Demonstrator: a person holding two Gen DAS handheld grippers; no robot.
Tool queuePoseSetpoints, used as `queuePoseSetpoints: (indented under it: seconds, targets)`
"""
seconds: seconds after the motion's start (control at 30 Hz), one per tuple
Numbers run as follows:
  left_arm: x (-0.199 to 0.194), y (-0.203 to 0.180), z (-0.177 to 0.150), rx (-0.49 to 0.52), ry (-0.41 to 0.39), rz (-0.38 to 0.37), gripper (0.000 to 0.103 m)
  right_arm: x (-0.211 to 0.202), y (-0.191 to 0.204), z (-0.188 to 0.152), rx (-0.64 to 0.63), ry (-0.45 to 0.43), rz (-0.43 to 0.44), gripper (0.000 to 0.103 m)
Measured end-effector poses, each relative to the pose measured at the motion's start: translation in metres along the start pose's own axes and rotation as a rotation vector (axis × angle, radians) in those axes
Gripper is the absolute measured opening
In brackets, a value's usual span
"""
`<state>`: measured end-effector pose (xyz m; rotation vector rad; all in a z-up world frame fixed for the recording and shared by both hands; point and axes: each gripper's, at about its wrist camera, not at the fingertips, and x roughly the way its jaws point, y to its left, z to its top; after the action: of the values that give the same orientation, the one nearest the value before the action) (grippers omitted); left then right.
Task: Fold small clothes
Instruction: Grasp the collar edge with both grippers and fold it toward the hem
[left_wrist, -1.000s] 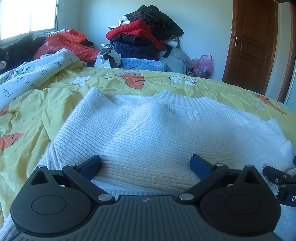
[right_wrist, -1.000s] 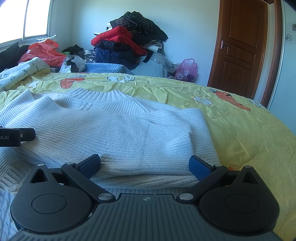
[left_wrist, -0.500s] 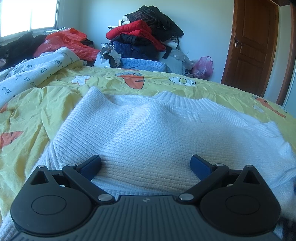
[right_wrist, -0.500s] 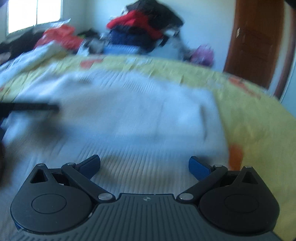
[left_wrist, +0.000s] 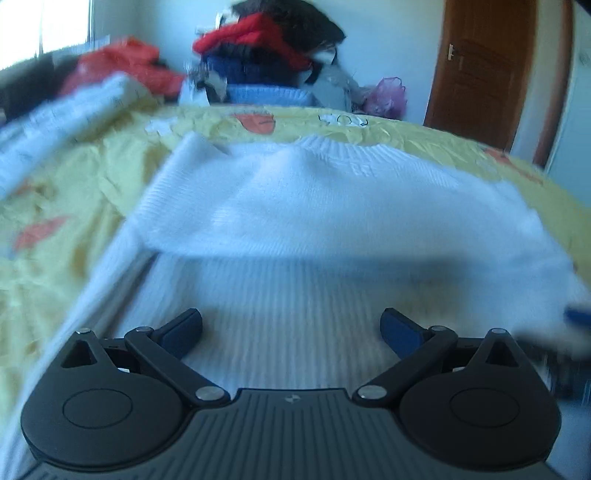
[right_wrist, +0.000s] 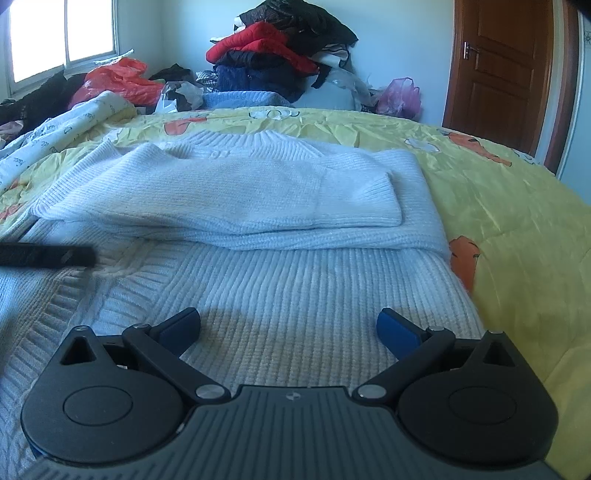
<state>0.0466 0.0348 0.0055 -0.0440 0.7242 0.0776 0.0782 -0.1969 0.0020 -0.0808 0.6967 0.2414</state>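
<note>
Sweater (right_wrist: 280, 295) lies flat on the yellow bedspread (right_wrist: 517, 221), hem nearest me, so I can work the bottom edge. My left gripper (left_wrist: 291, 326) and right gripper (right_wrist: 288, 325) hover over the hem, jaws spread wide, holding nothing. Farther off, both sleeves (right_wrist: 229, 195) are folded across the chest, likely to square it for folding upward.

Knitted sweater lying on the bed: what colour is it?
White, ribbed knit sweater; the right wrist view shows it best, on the yellow bedsheet.

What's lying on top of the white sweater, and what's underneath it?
Both sleeves are folded across the white sweater, the cuff toward its right edge. Under it is the yellow bedspread; whatever lies beneath the knit itself is covered.
</note>
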Motion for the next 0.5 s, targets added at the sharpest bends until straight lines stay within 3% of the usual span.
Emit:
queuePoseSetpoints:
  seconds: [0.1,0.23,0.33,0.5]
  targets:
    - [-0.015,-0.005,-0.015,0.056,0.013,0.029,0.103,0.0,0.001,-0.001,0.0,-0.001,-0.004,0.103]
    - [-0.029,-0.003,-0.027,0.029,0.029,0.03,0.103,0.0,0.001,-0.001,0.003,-0.002,-0.003,0.103]
    - [-0.035,-0.002,-0.037,0.027,-0.011,0.027,0.103,0.0,0.001,-0.001,0.002,-0.002,-0.003,0.103]
    - [-0.033,-0.001,-0.036,0.024,-0.012,0.023,0.103,0.0,0.0,-0.001,0.002,0.001,-0.01,0.103]
